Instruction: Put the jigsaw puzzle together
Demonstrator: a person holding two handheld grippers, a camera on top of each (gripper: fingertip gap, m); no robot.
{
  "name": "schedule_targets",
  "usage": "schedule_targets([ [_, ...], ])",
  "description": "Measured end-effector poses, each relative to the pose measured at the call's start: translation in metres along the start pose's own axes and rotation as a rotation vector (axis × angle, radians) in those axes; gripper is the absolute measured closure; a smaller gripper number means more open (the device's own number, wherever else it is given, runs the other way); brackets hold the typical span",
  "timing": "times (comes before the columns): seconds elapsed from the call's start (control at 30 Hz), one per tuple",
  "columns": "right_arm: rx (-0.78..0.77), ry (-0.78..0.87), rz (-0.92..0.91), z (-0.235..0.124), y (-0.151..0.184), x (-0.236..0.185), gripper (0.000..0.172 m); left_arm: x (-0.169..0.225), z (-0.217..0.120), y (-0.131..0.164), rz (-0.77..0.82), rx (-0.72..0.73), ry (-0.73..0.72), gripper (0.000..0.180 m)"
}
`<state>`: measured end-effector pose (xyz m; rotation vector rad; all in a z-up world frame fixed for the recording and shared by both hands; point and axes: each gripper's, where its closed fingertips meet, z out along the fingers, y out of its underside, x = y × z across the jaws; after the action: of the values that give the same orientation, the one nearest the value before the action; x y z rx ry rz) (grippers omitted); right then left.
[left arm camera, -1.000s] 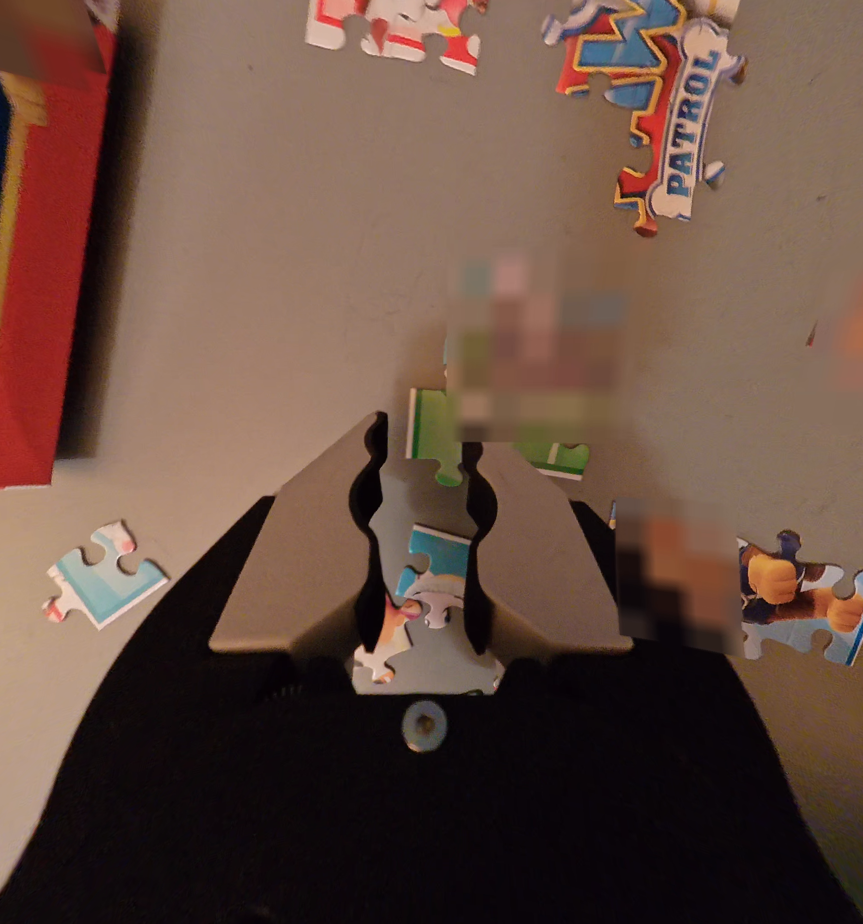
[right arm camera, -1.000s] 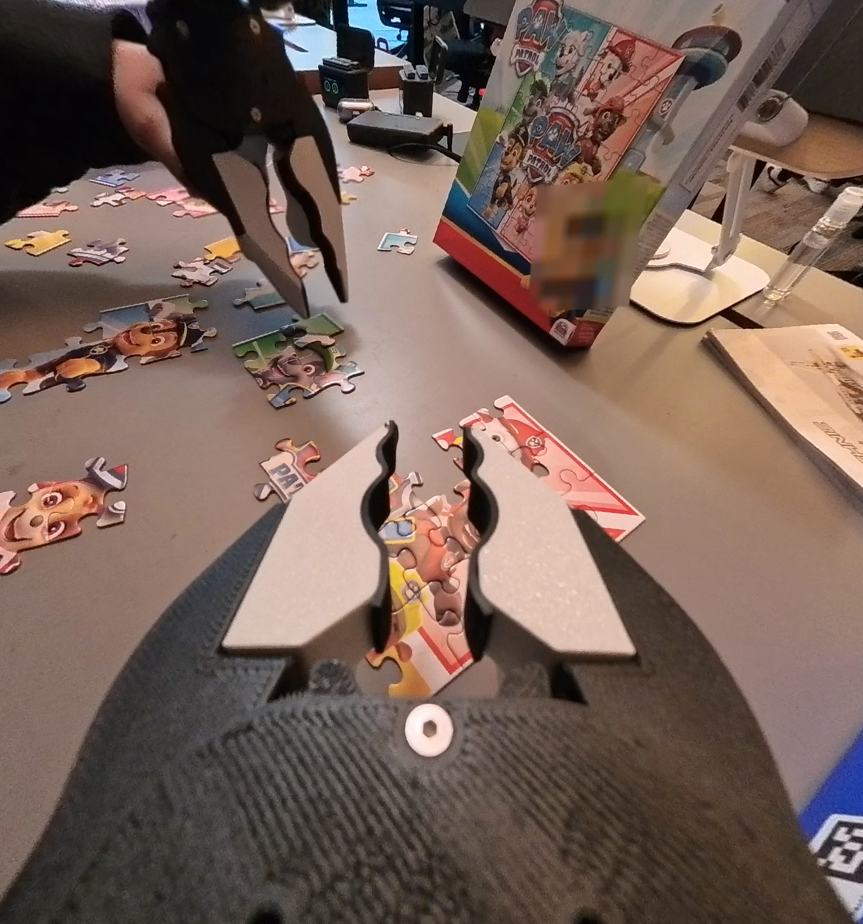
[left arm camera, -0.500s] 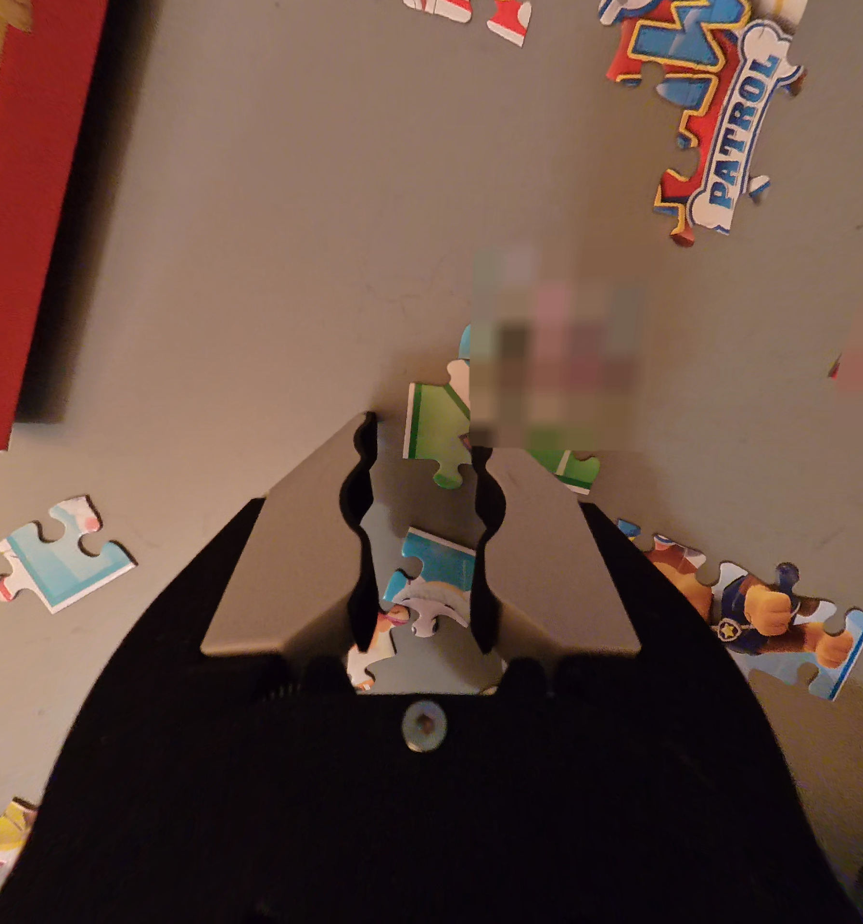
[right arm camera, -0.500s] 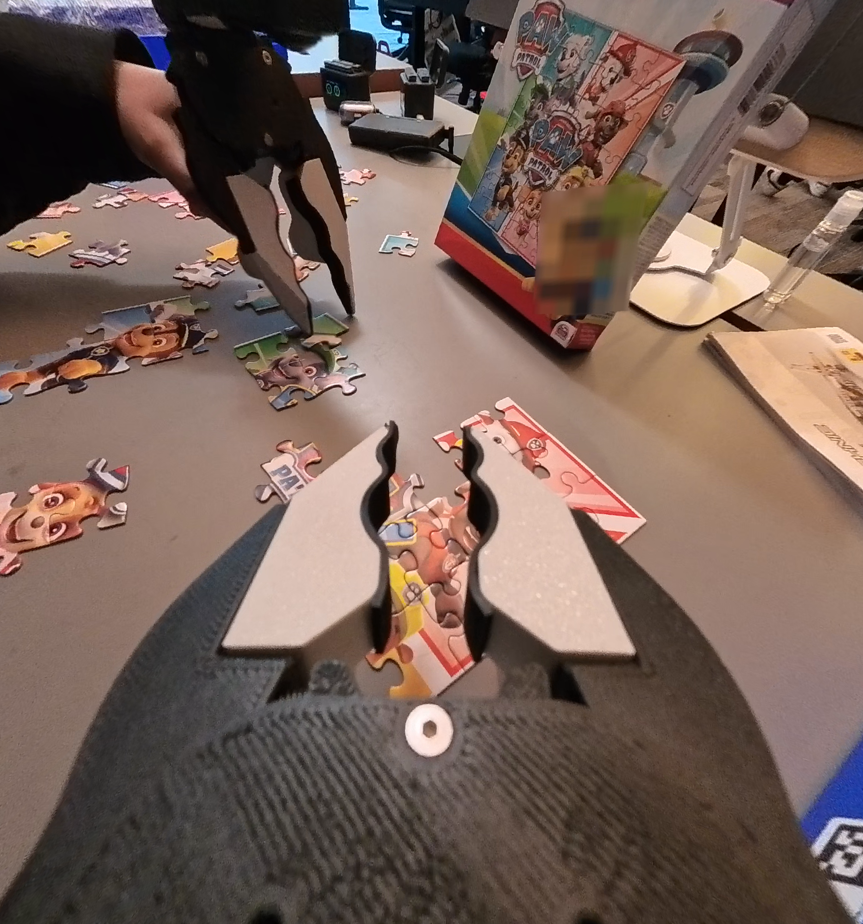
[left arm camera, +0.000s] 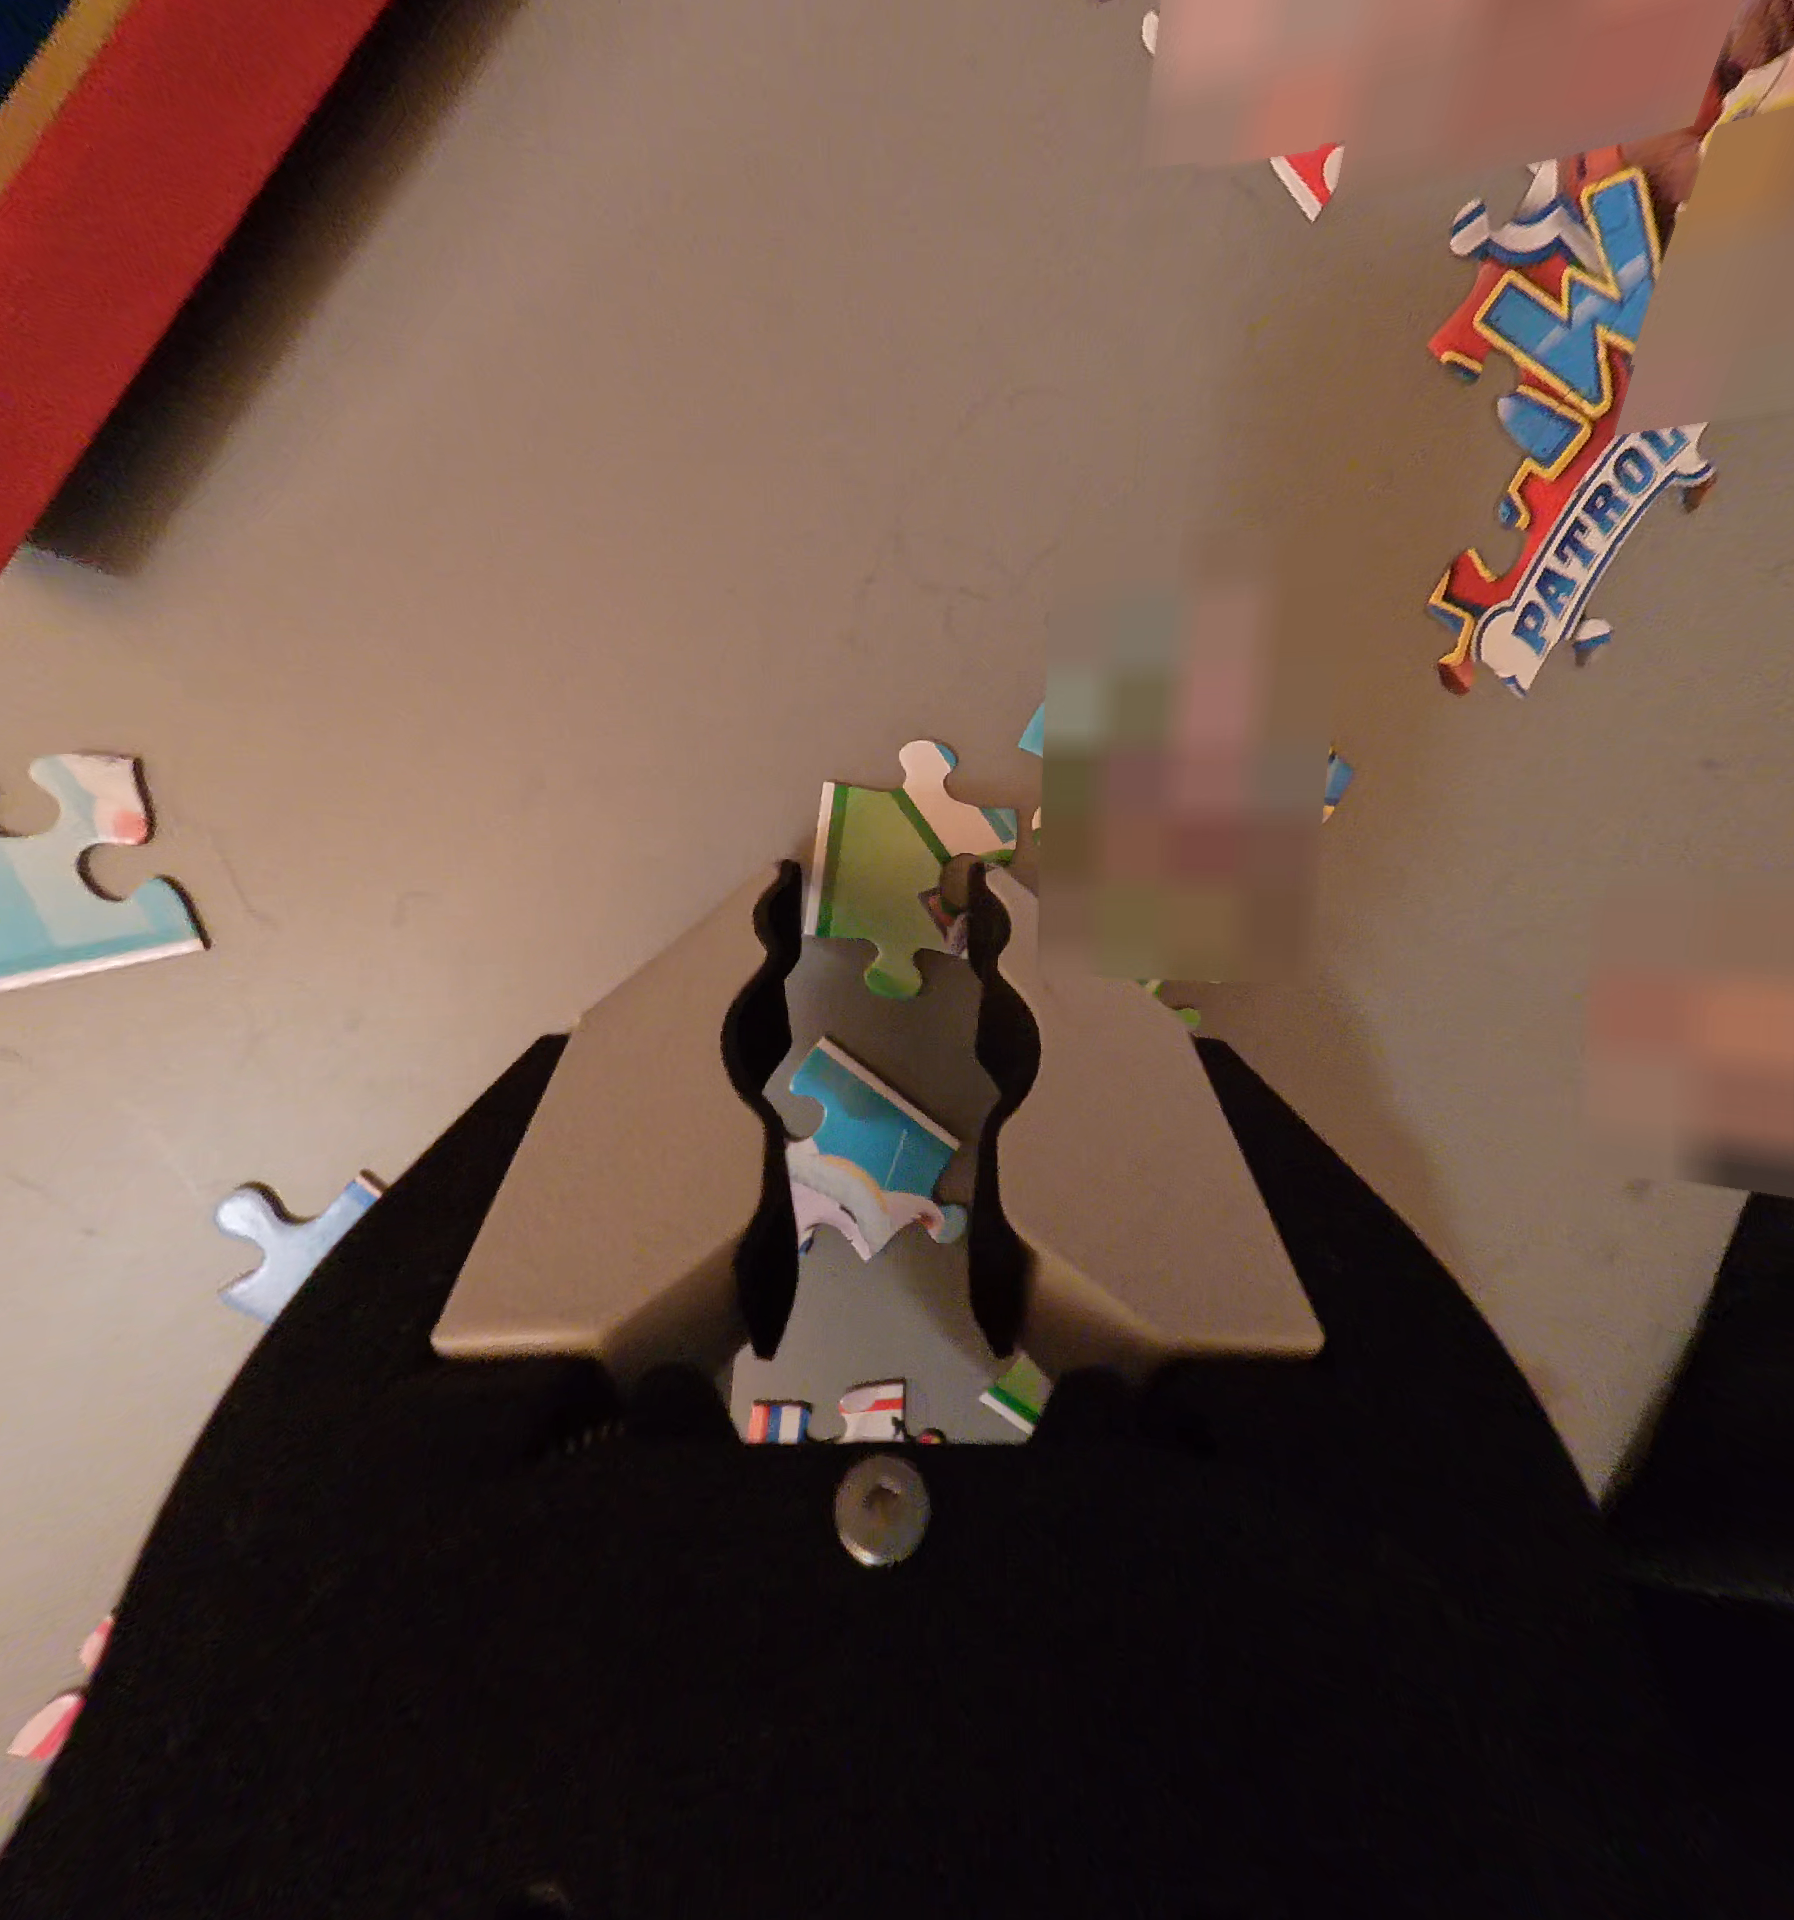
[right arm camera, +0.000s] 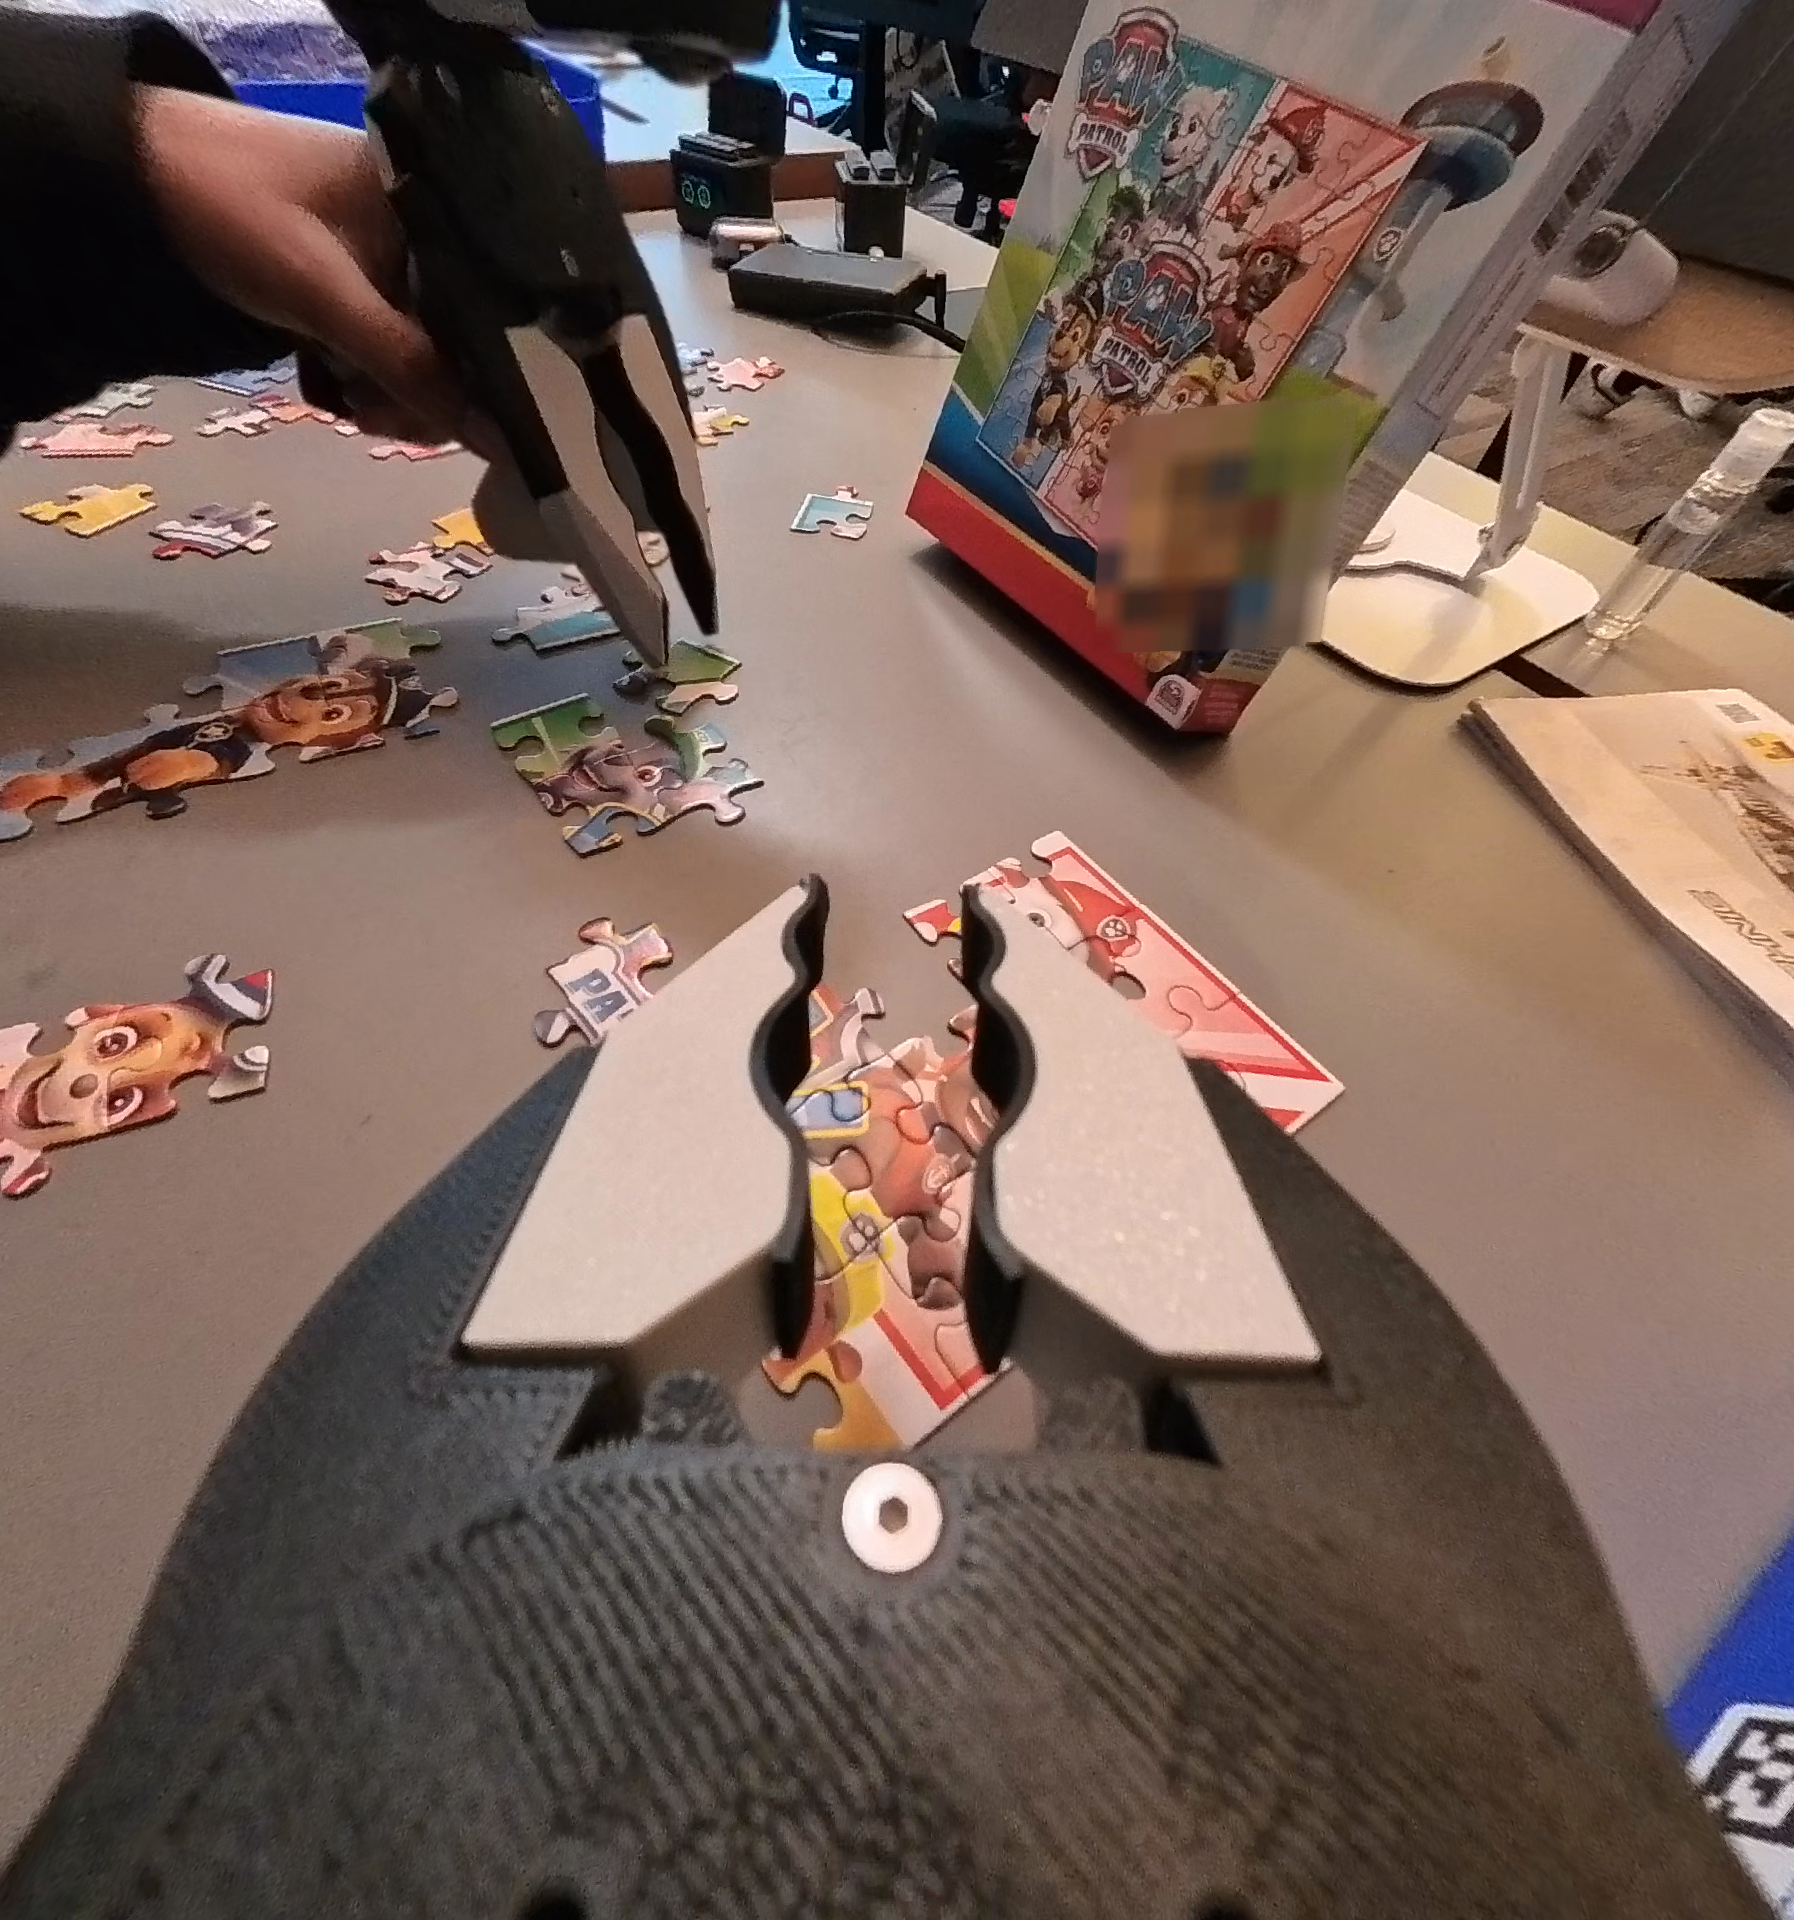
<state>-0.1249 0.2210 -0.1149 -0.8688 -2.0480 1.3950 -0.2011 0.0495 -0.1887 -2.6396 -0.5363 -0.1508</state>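
Left gripper (left arm camera: pixel 885 878) lower than second ago, jaws spread, tips straddling green puzzle piece (left arm camera: pixel 877 883) at frame centre. Right gripper (right arm camera: pixel 893 904) unmoved, jaws apart, nothing held, above red assembled section (right arm camera: pixel 1163 987).

Grey table (right arm camera: pixel 1028 665) bears puzzle pieces (right arm camera: pixel 623 769), box (right arm camera: pixel 1215 343), booklet (right arm camera: pixel 1703 862).

Left wrist view: you get a dim, warm, brownish picture; the grey tabletop (left arm camera: pixel 581 540) looks tan and fine detail is soft.
Shadows: the red cardboard box (left arm camera: pixel 93 312) throws a dark band along its edge.
Right wrist view: brighter, cooler light reaches you; a pale sheen lies on the grey tabletop (right arm camera: pixel 976 727).
Focus: the background desks are blurred.
Distortion: wide-angle bending at your edges.
Patches: mosaic blocks cover parts of both views.
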Motion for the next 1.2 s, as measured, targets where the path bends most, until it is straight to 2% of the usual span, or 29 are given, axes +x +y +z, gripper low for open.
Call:
schedule_targets([
  [0.2, -0.002, -0.001, -0.001, 0.001, 0.0, 0.0, 0.148, -0.004, -0.004, 0.009, -0.046, 0.008, 0.001, 0.149],
  [0.6, -0.001, -0.003, -0.002, 0.001, 0.0, -0.001, 0.148, 0.028, -0.004, 0.023, -0.088, -0.024, 0.106, 0.15],
  [0.9, -0.001, -0.003, -0.002, 0.001, 0.0, -0.001, 0.148, 0.042, -0.005, 0.02, -0.108, 0.001, 0.178, 0.15],
  [1.2, -0.003, -0.002, -0.003, 0.001, 0.0, -0.001, 0.148, 0.045, -0.01, 0.013, -0.119, 0.046, 0.188, 0.151],
])
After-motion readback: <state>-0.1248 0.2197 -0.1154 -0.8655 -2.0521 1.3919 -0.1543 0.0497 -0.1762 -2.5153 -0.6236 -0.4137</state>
